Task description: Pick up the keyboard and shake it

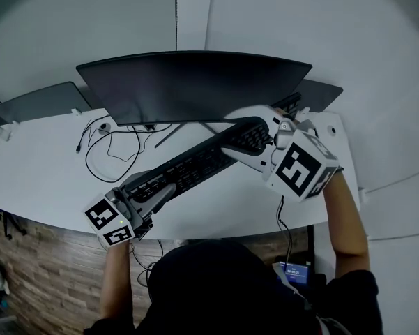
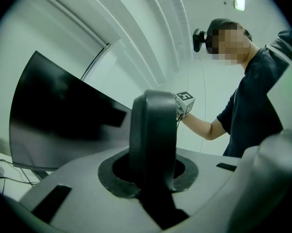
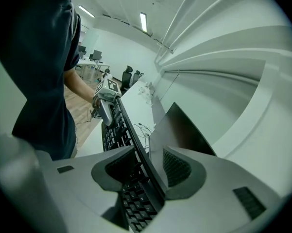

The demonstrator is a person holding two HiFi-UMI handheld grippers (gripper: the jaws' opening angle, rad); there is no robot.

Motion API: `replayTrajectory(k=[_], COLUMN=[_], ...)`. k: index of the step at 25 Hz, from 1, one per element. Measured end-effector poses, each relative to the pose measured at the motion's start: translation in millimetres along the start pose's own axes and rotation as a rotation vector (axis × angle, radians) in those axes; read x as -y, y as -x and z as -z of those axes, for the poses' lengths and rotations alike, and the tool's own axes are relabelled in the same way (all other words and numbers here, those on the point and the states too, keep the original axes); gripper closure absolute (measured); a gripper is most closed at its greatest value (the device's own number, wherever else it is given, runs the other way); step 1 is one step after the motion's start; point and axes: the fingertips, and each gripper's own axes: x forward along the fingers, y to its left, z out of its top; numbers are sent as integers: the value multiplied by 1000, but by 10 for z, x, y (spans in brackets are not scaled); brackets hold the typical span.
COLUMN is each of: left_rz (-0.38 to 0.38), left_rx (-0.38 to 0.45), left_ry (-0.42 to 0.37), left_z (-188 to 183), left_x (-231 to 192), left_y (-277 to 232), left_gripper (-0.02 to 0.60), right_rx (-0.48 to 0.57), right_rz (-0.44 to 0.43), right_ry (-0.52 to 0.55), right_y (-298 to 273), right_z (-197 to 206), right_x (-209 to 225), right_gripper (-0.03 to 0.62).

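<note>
A long black keyboard (image 1: pixel 195 165) hangs lifted above the white desk (image 1: pixel 42 166), its right end the higher one. My left gripper (image 1: pixel 152 192) is shut on its left end and my right gripper (image 1: pixel 254 144) is shut on its right end. The left gripper view looks along the keyboard (image 2: pixel 153 135) edge-on, clamped in the left gripper (image 2: pixel 153 174), with the right gripper's marker cube (image 2: pixel 184 102) at the far end. In the right gripper view the keyboard (image 3: pixel 117 130) runs away from my right gripper (image 3: pixel 146 171), keys facing left, to the left gripper (image 3: pixel 106 101).
A wide curved black monitor (image 1: pixel 195 86) stands at the back of the desk, close behind the keyboard. Loose black cables (image 1: pixel 108 145) lie at the left. A dark panel (image 1: pixel 38 102) sits far left. The person (image 2: pixel 255 91) stands at the desk's front edge.
</note>
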Motion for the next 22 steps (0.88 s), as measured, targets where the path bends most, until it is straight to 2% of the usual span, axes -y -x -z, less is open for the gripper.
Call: replayTrajectory(k=[10, 22], left_rz=[51, 105], left_rx=[-87, -170], left_ry=[-35, -105], left_z=[89, 235], left_x=[-34, 162], left_y=[9, 24], left_gripper=[488, 488], right_rx=[-76, -194], right_rz=[-147, -312], right_ry=[-7, -19], right_y=[-161, -171], right_z=[186, 475], right_x=[-224, -686], right_gripper=[419, 419])
